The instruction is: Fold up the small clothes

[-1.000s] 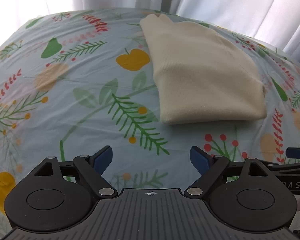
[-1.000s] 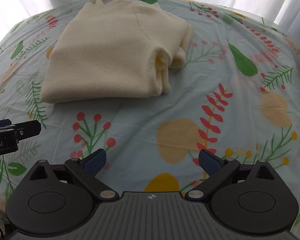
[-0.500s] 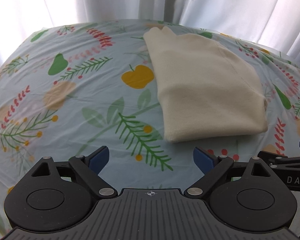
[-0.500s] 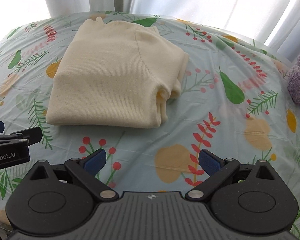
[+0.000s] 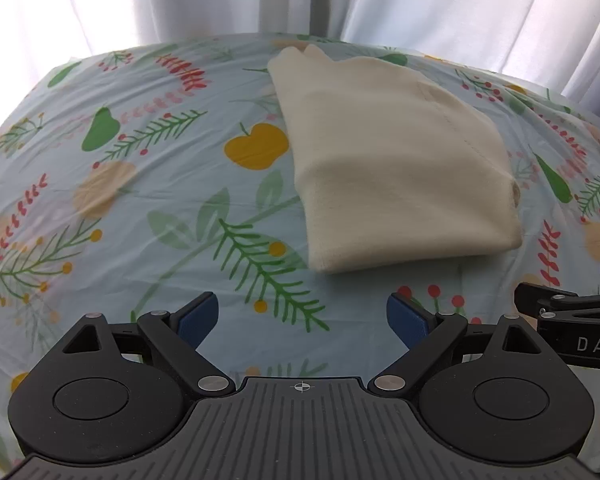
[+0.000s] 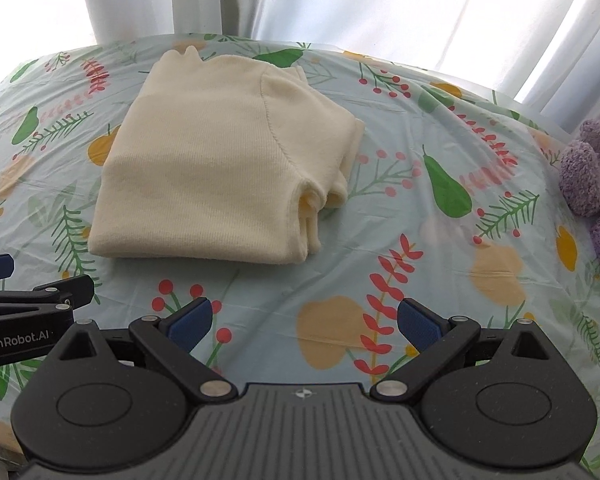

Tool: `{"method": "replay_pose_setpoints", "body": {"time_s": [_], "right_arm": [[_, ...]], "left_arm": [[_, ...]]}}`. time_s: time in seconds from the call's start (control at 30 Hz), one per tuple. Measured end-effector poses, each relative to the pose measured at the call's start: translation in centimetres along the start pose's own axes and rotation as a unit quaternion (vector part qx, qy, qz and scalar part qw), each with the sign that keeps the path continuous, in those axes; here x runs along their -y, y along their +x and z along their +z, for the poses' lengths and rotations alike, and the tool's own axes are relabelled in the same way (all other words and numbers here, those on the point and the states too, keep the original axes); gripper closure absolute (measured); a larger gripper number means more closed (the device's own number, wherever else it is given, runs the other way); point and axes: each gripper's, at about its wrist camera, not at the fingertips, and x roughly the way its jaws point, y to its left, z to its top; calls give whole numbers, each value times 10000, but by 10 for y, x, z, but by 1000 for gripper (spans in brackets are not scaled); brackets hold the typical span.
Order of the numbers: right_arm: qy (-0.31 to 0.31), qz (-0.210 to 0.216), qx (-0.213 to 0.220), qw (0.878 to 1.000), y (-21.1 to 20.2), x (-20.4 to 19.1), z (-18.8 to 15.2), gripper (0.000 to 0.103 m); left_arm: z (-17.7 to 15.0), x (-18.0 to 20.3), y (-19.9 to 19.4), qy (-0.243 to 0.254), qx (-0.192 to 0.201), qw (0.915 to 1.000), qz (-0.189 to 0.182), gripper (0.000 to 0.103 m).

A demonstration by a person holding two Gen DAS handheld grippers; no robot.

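A cream knitted garment [image 5: 396, 168] lies folded into a compact rectangle on the floral sheet [image 5: 140, 184]. In the right wrist view the same folded garment [image 6: 216, 168] shows stacked layers at its right edge. My left gripper [image 5: 302, 318] hangs open over the sheet, short of the garment's near edge, with nothing between its blue pads. My right gripper [image 6: 304, 322] is open too, above the bare sheet [image 6: 440, 264] in front of the garment's right corner. Each view shows the other gripper's fingers at its side edge.
White curtains [image 5: 380, 0] hang behind the far edge of the bed. A purple plush toy [image 6: 592, 172] sits at the right edge of the sheet. The sheet spreads wide to the left of the garment and in front of it.
Both grippers have pulled up and back from the folded garment, so it sits farther off and more curtain shows. The garment has not moved.
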Motion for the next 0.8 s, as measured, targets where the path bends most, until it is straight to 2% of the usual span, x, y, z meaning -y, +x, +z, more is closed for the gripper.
{"method": "replay_pose_setpoints", "body": {"time_s": [0.8], "right_arm": [[98,29,1,9999,1,6,1,4]], "left_arm": [[0,5,4,117,-64,9999,-44,8]]}}
